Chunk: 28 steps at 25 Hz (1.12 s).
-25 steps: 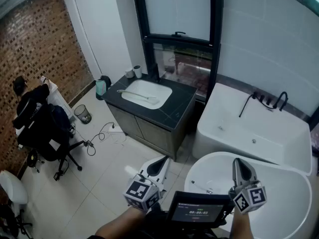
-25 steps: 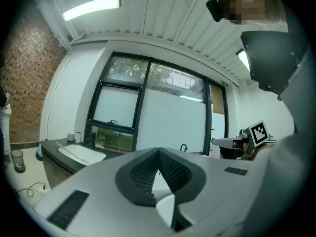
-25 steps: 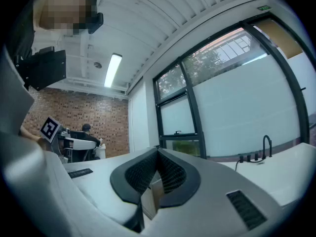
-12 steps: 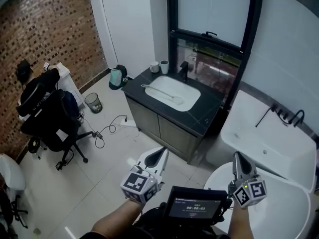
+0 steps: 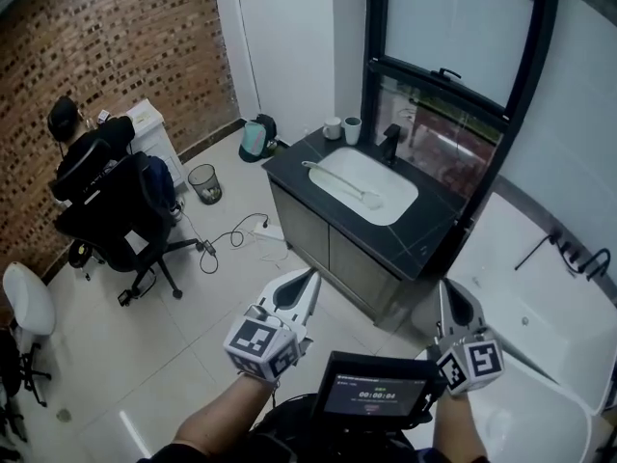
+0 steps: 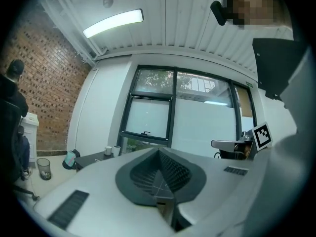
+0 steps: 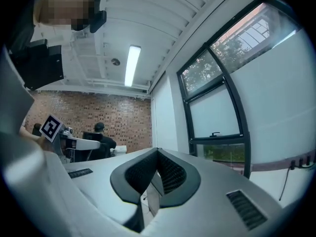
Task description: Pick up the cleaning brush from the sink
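The cleaning brush point(image 5: 344, 184), white with a long handle, lies across the white sink point(image 5: 386, 205) set in a black counter, far ahead in the head view. My left gripper point(image 5: 310, 276) is held level over the floor tiles, well short of the cabinet, jaws shut and empty. My right gripper point(image 5: 447, 288) hangs beside the cabinet's right corner, also shut with nothing in it. In the left gripper view the left gripper point(image 6: 159, 152) faces the window and the counter's cups. In the right gripper view the right gripper point(image 7: 158, 152) faces the window and brick wall.
A black faucet point(image 5: 390, 144) and two cups point(image 5: 342, 127) stand at the counter's back. A green kettle point(image 5: 254, 138), a bin point(image 5: 203, 182) and a cable point(image 5: 231, 234) sit on the floor. A person sits in an office chair point(image 5: 116, 215) at the left. A white bathtub point(image 5: 540, 302) is at the right.
Both grippers have travelled across the floor with the person. In the head view the sink cabinet has slid to the right and the round tub has dropped to the lower right. Jaws unchanged.
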Motion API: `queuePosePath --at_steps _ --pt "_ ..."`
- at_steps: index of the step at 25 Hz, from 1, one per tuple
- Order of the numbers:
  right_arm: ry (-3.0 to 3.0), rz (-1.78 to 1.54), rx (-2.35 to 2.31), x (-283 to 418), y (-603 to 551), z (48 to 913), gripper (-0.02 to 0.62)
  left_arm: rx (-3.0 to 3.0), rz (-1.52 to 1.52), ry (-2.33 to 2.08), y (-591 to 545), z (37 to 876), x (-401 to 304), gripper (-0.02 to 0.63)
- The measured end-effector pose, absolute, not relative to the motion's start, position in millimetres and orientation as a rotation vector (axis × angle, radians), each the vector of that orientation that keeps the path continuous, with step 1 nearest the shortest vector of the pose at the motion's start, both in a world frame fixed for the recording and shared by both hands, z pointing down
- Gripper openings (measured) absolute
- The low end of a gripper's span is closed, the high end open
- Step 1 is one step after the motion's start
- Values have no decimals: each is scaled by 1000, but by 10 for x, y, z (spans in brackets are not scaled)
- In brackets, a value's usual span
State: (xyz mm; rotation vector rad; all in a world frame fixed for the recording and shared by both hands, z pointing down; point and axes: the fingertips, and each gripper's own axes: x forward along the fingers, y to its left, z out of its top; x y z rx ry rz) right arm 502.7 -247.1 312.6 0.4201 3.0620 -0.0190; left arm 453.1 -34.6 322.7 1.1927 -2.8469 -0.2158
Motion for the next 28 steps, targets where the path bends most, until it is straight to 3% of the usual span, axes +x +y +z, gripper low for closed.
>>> queuePosePath --at_steps 11,21,28 --pt "3086 -54 608 3499 -1465 3014 2 926 -151 -2969 837 3055 3244 9" --pt "3183 -10 517 1617 -365 3189 2 1096 -85 -2923 1932 3074 1381 9" --pt "3233 60 538 476 -20 3481 2 1148 -75 -2885 2100 3364 134 9"
